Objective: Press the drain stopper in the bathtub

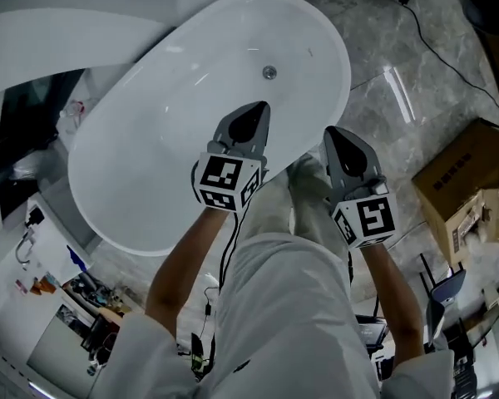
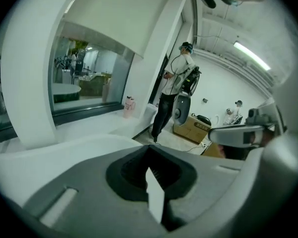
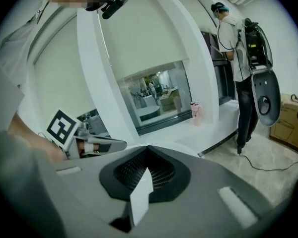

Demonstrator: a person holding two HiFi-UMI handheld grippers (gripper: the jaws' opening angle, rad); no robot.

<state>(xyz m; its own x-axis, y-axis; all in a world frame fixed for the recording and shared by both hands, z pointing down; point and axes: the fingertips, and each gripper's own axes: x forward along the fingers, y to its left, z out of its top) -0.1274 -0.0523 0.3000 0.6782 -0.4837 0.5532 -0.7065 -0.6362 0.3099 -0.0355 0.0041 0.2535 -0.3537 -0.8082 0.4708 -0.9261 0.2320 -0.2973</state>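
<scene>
A white oval bathtub (image 1: 166,140) fills the upper left of the head view. Its round metal drain stopper (image 1: 269,72) sits on the tub floor toward the far end. My left gripper (image 1: 253,113) hovers over the tub's near half, shut and holding nothing, its tip pointing toward the stopper and well short of it. My right gripper (image 1: 341,135) is level with the tub's right rim, also shut and empty. Both gripper views look out level across the room, so neither shows the stopper. The left gripper (image 2: 152,171) and the right gripper (image 3: 143,171) show their jaws together.
A cardboard box (image 1: 470,181) stands on the marble floor to the right, and a black cable (image 1: 437,52) runs past it. Cluttered shelves (image 1: 75,293) are at the lower left. Another person (image 3: 238,58) stands beyond the tub near a window ledge holding a pink cup (image 2: 128,105).
</scene>
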